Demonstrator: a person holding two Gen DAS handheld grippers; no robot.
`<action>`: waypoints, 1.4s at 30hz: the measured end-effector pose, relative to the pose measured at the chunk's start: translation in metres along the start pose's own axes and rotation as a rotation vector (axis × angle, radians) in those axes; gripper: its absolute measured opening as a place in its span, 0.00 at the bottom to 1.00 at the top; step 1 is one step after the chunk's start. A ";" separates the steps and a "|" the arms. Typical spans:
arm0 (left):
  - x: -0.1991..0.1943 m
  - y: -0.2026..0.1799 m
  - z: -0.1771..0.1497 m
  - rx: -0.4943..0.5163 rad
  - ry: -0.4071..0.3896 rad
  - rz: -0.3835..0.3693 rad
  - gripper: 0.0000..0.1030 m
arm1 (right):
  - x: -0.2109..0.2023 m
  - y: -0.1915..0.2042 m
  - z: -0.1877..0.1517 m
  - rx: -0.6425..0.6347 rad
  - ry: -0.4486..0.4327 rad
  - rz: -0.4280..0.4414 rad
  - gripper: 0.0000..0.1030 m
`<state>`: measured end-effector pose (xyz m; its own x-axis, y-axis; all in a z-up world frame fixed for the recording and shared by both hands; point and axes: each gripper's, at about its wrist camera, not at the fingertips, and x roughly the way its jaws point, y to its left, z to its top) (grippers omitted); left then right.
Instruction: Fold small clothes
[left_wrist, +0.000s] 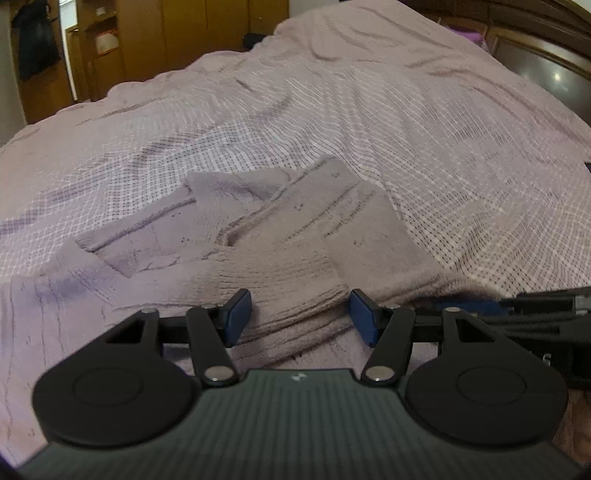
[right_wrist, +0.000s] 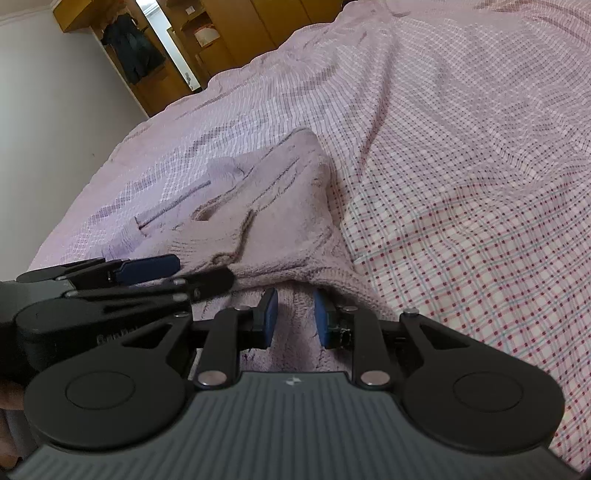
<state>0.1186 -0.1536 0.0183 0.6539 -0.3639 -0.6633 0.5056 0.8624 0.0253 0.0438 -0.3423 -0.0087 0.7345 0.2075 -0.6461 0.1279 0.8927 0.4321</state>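
Observation:
A pale lilac knitted sweater (left_wrist: 288, 236) lies partly folded on the bed, sleeves folded over its body. It also shows in the right wrist view (right_wrist: 280, 206). My left gripper (left_wrist: 299, 317) is open, its blue pads either side of the sweater's near ribbed hem, low over it. My right gripper (right_wrist: 295, 314) is partly open, its pads astride a fold of the sweater's near edge without pinching it. The left gripper (right_wrist: 155, 273) shows at the left of the right wrist view, close beside the right one.
The bed is covered by a pink checked sheet (left_wrist: 424, 129), wrinkled toward the far side. Wooden wardrobes (left_wrist: 155, 37) and a hanging dark garment (right_wrist: 133, 48) stand beyond the bed. A dark headboard (left_wrist: 546, 62) is at the right.

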 end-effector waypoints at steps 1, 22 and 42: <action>0.001 -0.001 -0.001 -0.001 -0.002 0.002 0.54 | 0.001 0.000 0.000 -0.004 0.002 -0.002 0.27; -0.091 0.094 0.000 -0.248 -0.201 0.265 0.09 | 0.001 0.013 0.003 -0.047 0.017 -0.057 0.28; -0.104 0.206 -0.076 -0.582 -0.041 0.440 0.09 | -0.007 0.049 0.000 -0.127 0.034 -0.064 0.29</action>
<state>0.1116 0.0889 0.0359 0.7542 0.0560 -0.6543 -0.1825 0.9750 -0.1268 0.0452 -0.3001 0.0169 0.7043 0.1599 -0.6916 0.0869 0.9475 0.3076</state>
